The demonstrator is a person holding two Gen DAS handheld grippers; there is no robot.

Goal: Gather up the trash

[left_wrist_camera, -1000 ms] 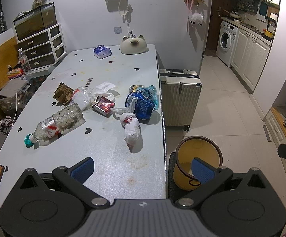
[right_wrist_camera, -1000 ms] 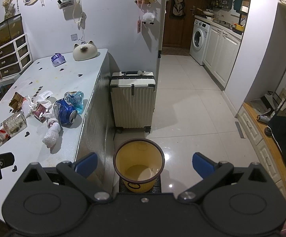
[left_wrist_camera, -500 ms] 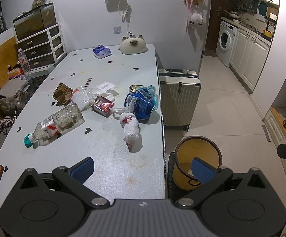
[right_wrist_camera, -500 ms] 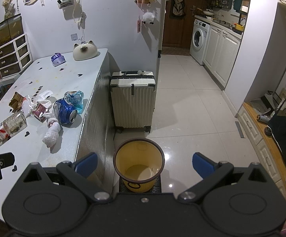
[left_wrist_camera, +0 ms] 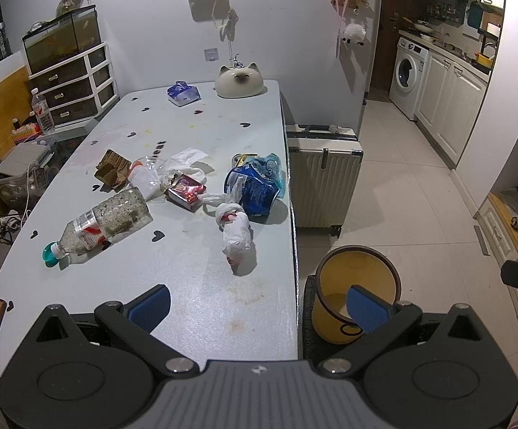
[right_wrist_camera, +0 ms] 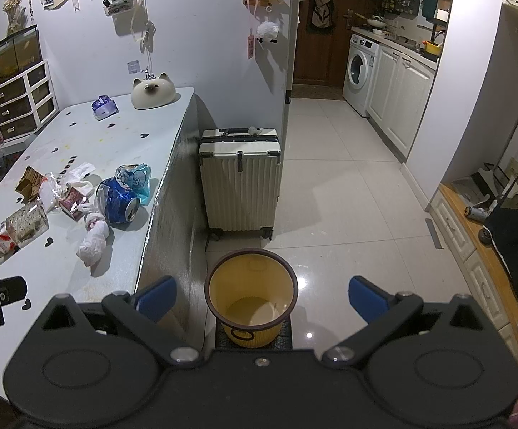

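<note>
Two grippers, the left gripper [left_wrist_camera: 257, 304] and right gripper [right_wrist_camera: 262, 295], were spread wide and held nothing; the trash lay mid-tabletop [left_wrist_camera: 194, 286], the bin [right_wrist_camera: 251, 295] on the floor just beside its edge, apparently empty; the nearest piece, a white wad [left_wrist_camera: 235, 230], pointed its long axis roughly toward the left gripper; a good pick would likely straddle its narrow waist crosswise; the bottle [left_wrist_camera: 98, 225] lay slantwise, cap toward the near left.

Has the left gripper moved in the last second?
No. In the left wrist view the left gripper hangs open over the table's near edge, and the yellow bin and suitcase sit at the same spots in frame as before.
</note>
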